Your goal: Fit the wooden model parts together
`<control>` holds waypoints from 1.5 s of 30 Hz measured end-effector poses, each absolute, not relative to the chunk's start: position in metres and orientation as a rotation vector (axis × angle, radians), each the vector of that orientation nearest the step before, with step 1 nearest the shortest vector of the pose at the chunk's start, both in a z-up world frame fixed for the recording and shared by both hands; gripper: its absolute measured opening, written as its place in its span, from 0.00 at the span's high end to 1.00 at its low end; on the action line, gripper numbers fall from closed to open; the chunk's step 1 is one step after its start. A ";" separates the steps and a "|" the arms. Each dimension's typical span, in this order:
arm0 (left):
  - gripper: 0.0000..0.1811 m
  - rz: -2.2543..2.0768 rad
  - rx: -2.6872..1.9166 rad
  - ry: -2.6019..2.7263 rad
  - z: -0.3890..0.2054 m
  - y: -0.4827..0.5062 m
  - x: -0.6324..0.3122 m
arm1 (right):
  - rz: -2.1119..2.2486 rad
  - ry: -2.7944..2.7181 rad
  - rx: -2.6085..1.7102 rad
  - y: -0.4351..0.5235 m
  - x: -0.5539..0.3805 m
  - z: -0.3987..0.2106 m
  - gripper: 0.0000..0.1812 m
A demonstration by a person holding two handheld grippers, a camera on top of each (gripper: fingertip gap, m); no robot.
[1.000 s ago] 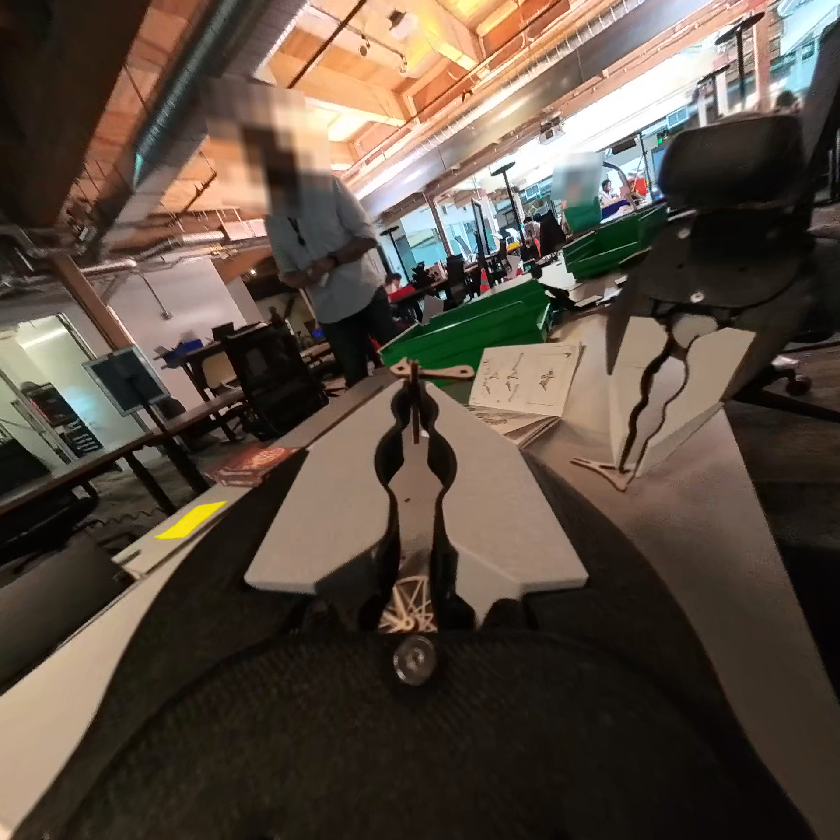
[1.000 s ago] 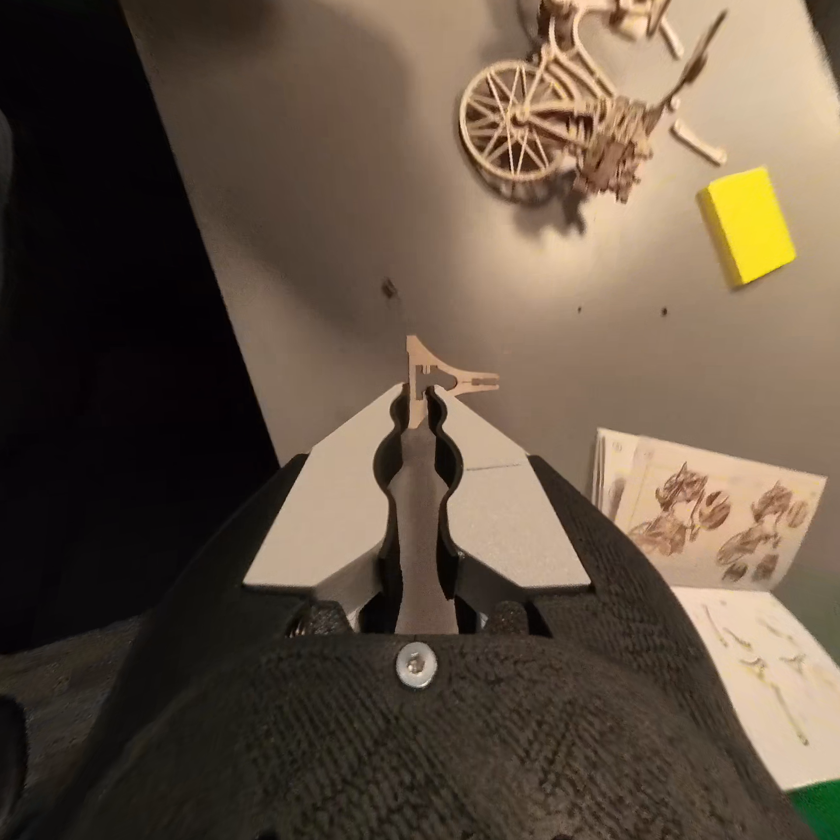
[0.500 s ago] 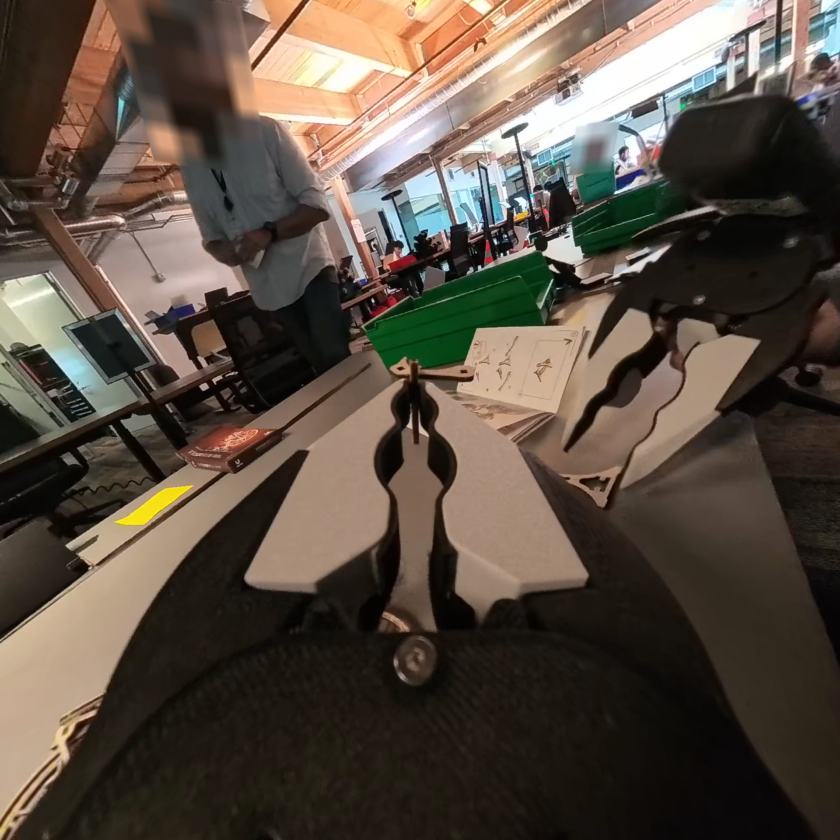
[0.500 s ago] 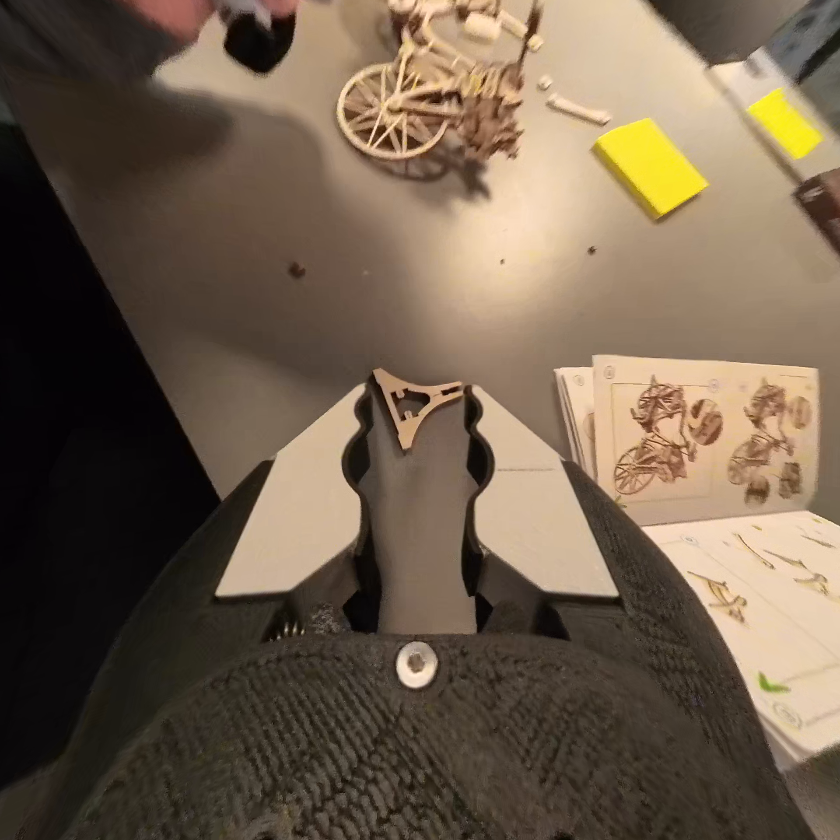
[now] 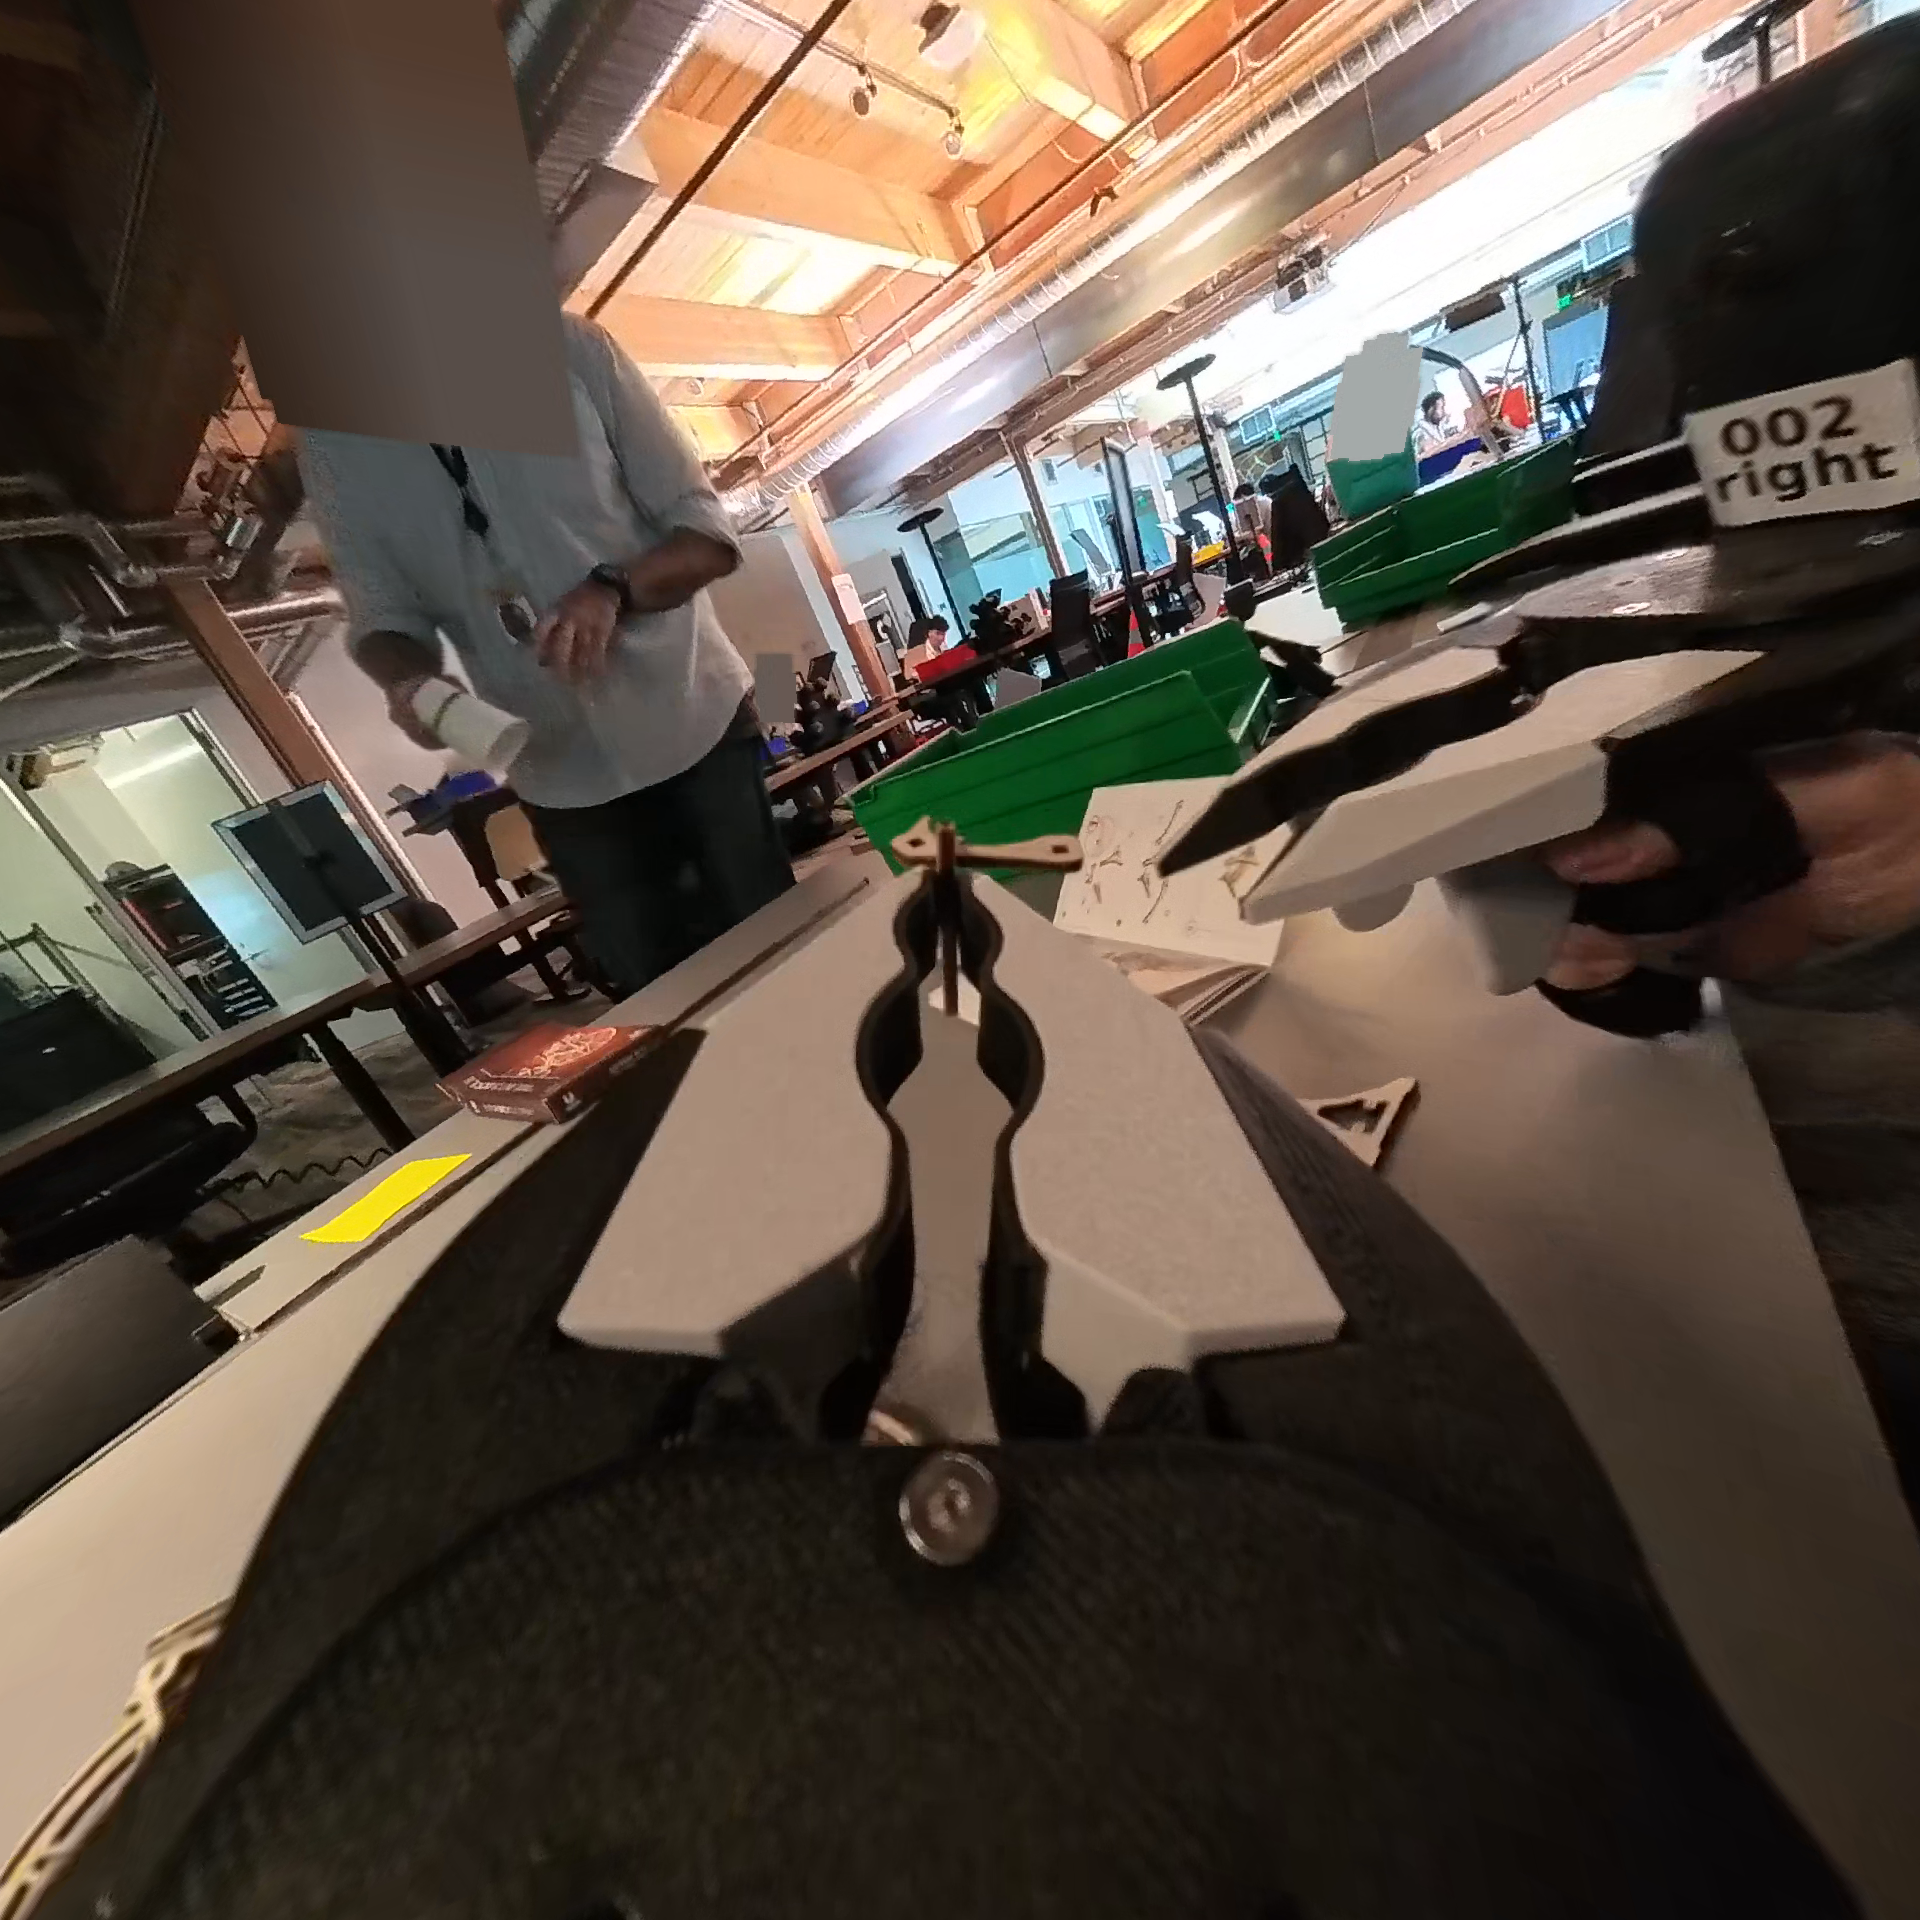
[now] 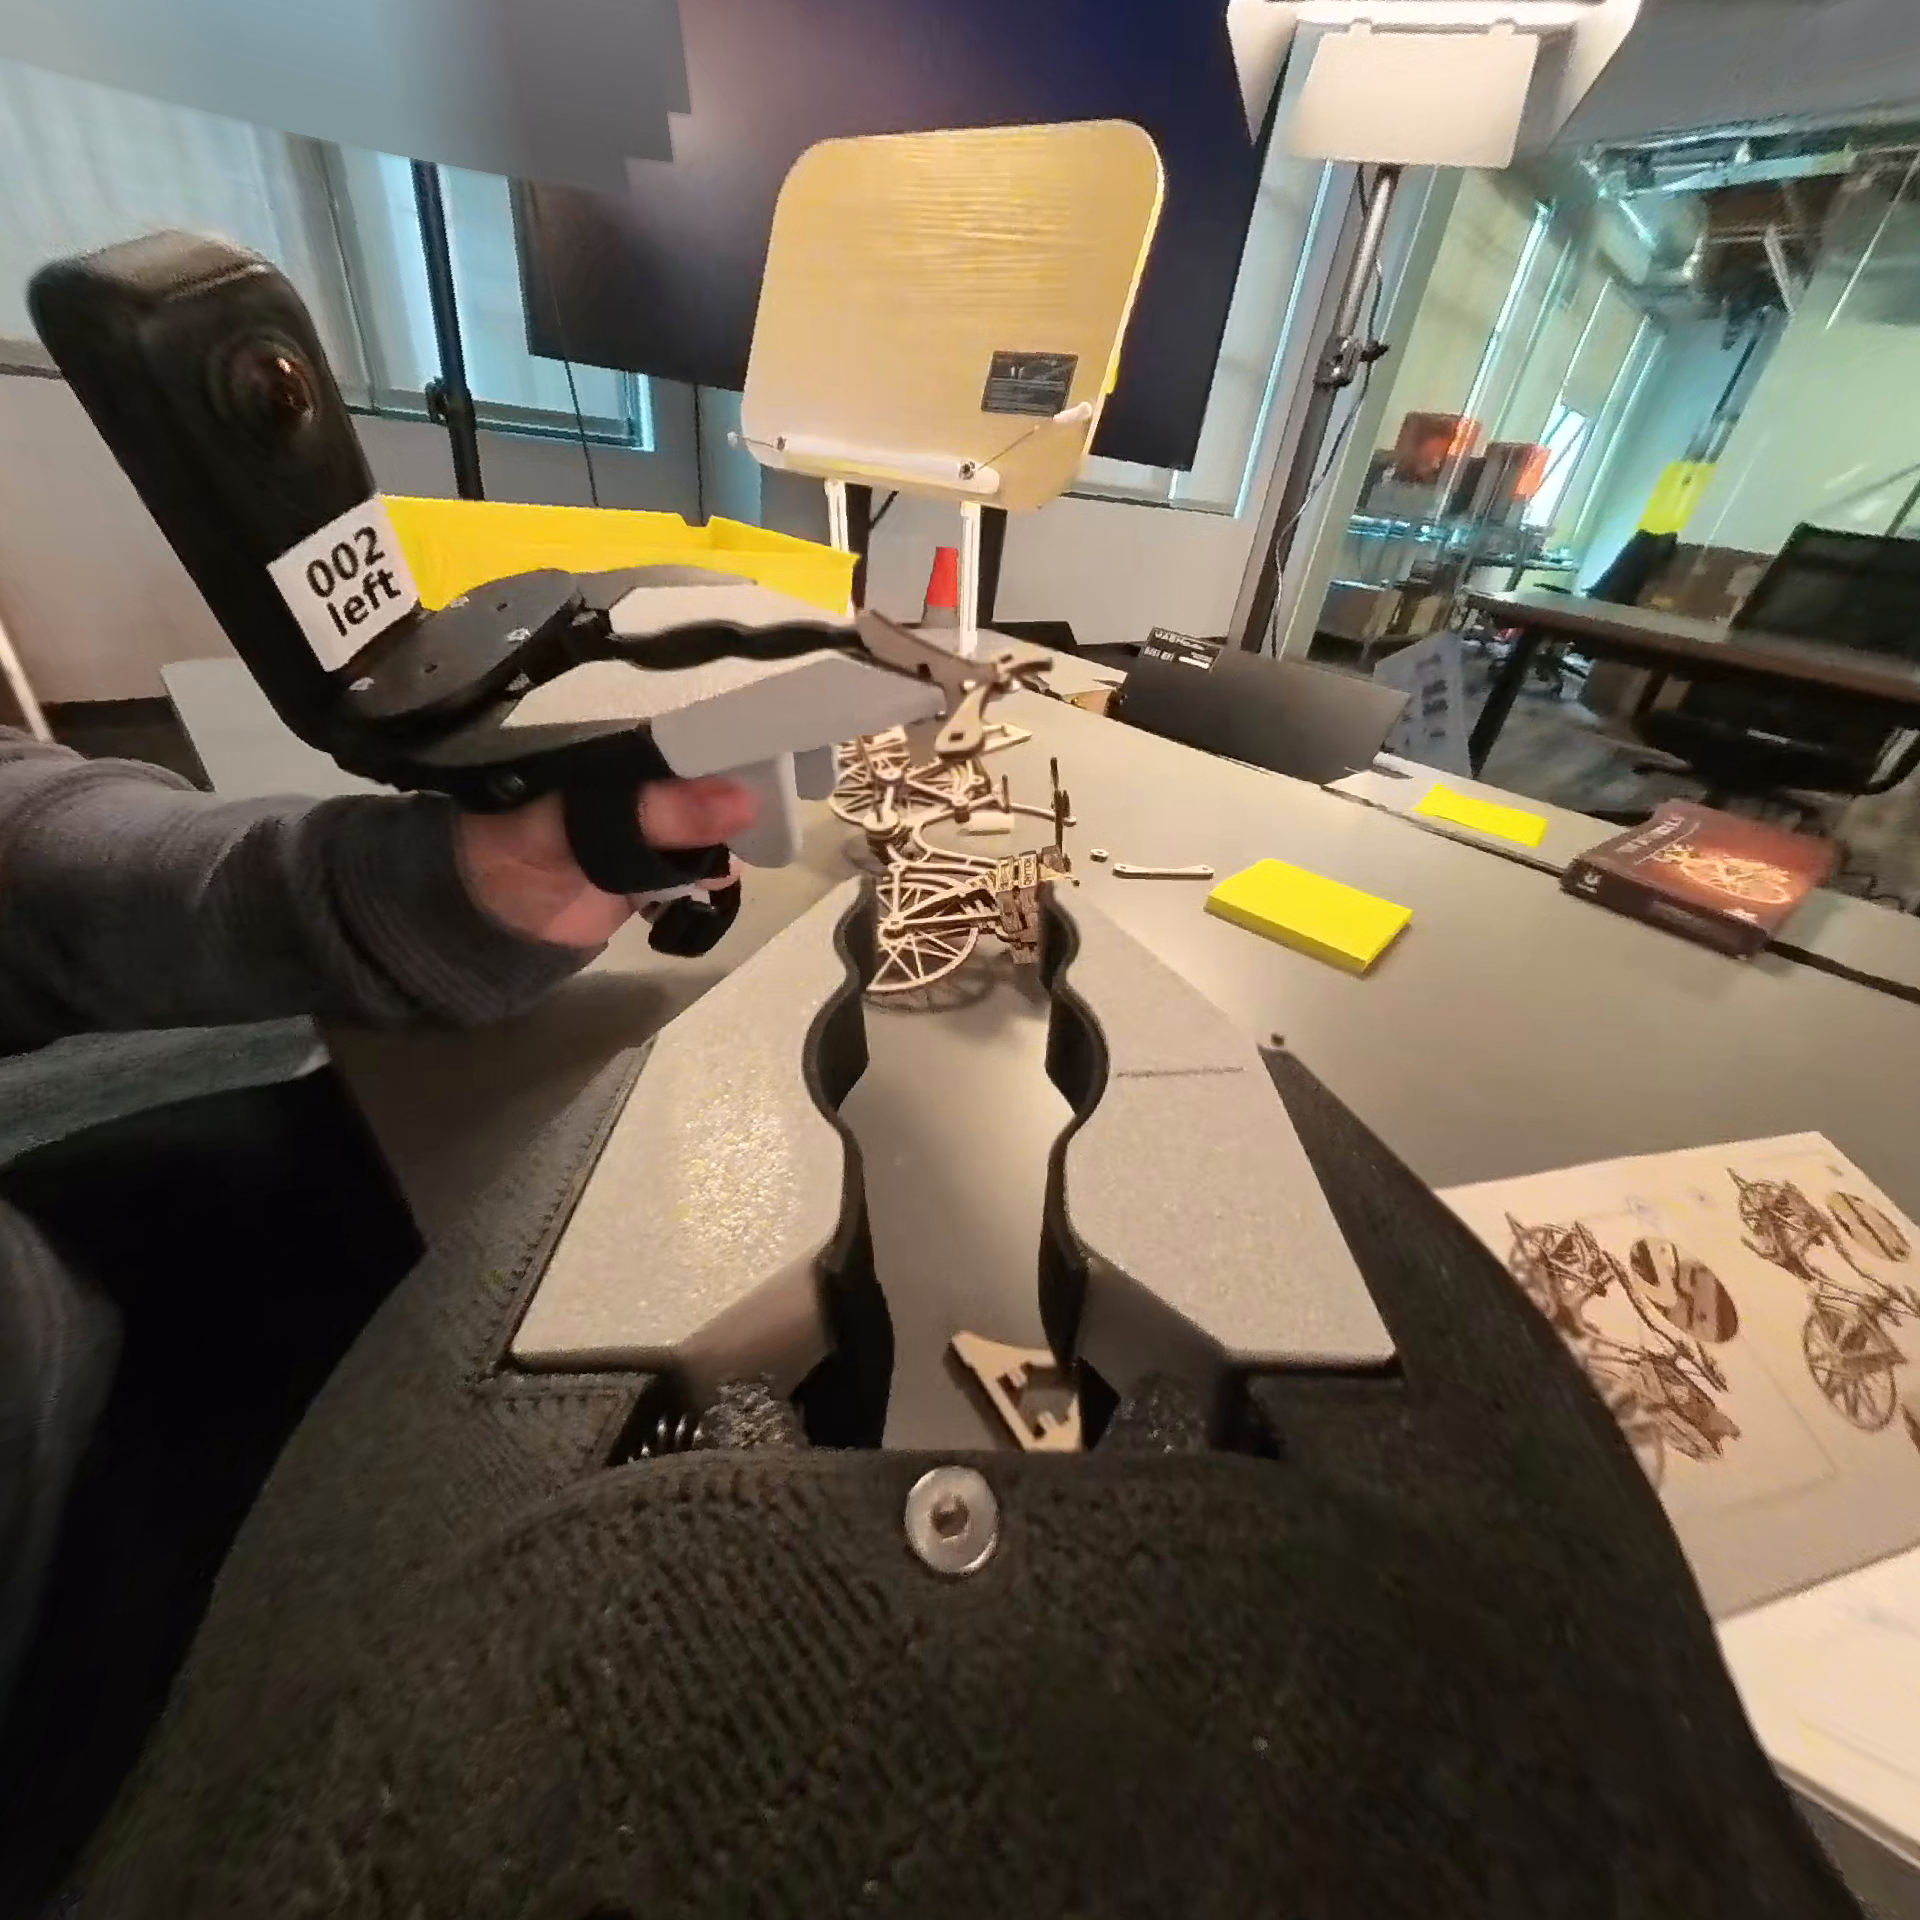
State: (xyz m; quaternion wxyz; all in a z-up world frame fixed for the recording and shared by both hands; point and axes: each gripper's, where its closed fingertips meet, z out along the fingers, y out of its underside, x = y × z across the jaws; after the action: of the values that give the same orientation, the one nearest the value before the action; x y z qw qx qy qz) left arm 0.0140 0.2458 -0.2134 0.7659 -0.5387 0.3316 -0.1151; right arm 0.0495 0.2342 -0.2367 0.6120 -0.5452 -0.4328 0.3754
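Left wrist view: the left claw (image 5: 943, 883) is clamped tight on a thin wooden strut (image 5: 987, 852), pinched at the very tips and lifted clear of the grey worktop (image 5: 1558, 1195). Off to the right, the right claw (image 5: 1226, 862) hovers with its jaws apart and nothing between them. A triangular wooden piece (image 5: 1361, 1117) lies flat on the worktop below it. Behind that are instruction sheets (image 5: 1143, 883), green bins (image 5: 1049, 748), a brown box (image 5: 551, 1070) and a person standing in a big open workshop with timber beams overhead.

Right wrist view: the right claw (image 6: 951, 914) is spread wide and carries nothing. The triangular wooden piece (image 6: 1023, 1392) sits on the worktop (image 6: 1455, 997) right back near the claw's base. Ahead, the half-built wooden bicycle (image 6: 935, 914) stands on the worktop, with the left claw (image 6: 961, 686) holding its strut (image 6: 971, 707) just above and beyond it. A yellow pad (image 6: 1309, 914) and the brown box (image 6: 1704, 873) lie to the right, with booklet pages (image 6: 1662, 1299) nearer.

The danger, as I read it: that strut is gripped only at the tips, so a nudge against the bicycle could twist it or pop it free. The spoked frame looks fragile too, and pushing at an angle could crack a joint. The flat triangle will be awkward to lift off a smooth surface.
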 end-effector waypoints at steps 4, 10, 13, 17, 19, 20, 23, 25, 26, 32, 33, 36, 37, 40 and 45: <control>1.00 -0.265 -1.189 0.694 -0.215 0.249 0.010 | 0.955 -0.911 -1.202 0.236 0.049 -0.225 0.86; 1.00 -0.276 -1.192 0.703 -0.216 0.248 0.012 | 1.057 -0.782 -1.145 0.241 0.062 -0.213 0.87; 1.00 -0.286 -1.198 0.710 -0.218 0.248 0.013 | 1.094 -0.739 -1.131 0.243 0.067 -0.210 0.87; 1.00 -0.291 -1.203 0.709 -0.218 0.249 0.013 | 1.132 -0.766 -1.188 0.244 0.060 -0.215 0.88; 0.99 -0.283 -1.200 0.707 -0.218 0.249 0.013 | 1.209 -0.807 -1.293 0.241 0.048 -0.225 0.88; 0.99 -0.279 -1.199 0.707 -0.218 0.249 0.012 | 1.273 -0.819 -1.340 0.238 0.042 -0.229 0.88; 0.99 -0.267 -1.198 0.716 -0.219 0.249 0.013 | 1.481 -0.710 -1.410 0.235 0.033 -0.226 0.91; 1.00 -0.259 -1.194 0.728 -0.219 0.249 0.014 | 1.565 -0.607 -1.440 0.241 0.033 -0.224 0.92; 0.99 -0.253 -1.190 0.733 -0.219 0.248 0.015 | 1.585 -0.575 -1.454 0.243 0.032 -0.224 0.92; 0.99 -0.216 -1.173 0.772 -0.221 0.246 0.019 | 1.691 -0.551 -1.475 0.240 0.024 -0.223 0.96; 0.99 -0.211 -1.169 0.775 -0.221 0.245 0.020 | 1.701 -0.545 -1.474 0.240 0.023 -0.222 0.97; 0.99 -0.210 -1.163 0.780 -0.220 0.245 0.020 | 1.738 -0.527 -1.464 0.240 0.024 -0.220 1.00; 0.99 -0.212 -1.165 0.783 -0.221 0.245 0.020 | 1.738 -0.528 -1.468 0.240 0.024 -0.221 1.00; 0.97 -0.265 -1.170 0.790 -0.223 0.243 0.024 | 1.711 -0.549 -1.472 0.241 0.027 -0.221 1.00; 0.86 -0.341 -1.215 0.775 -0.227 0.246 0.026 | 1.553 -0.652 -1.465 0.246 0.038 -0.217 1.00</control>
State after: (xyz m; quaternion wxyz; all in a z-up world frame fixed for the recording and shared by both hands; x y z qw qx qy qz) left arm 0.0259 0.2462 -0.2268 0.7381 -0.5536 0.3530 -0.1552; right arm 0.0384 0.2464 -0.2168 0.4390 -0.5897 -0.2625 0.6250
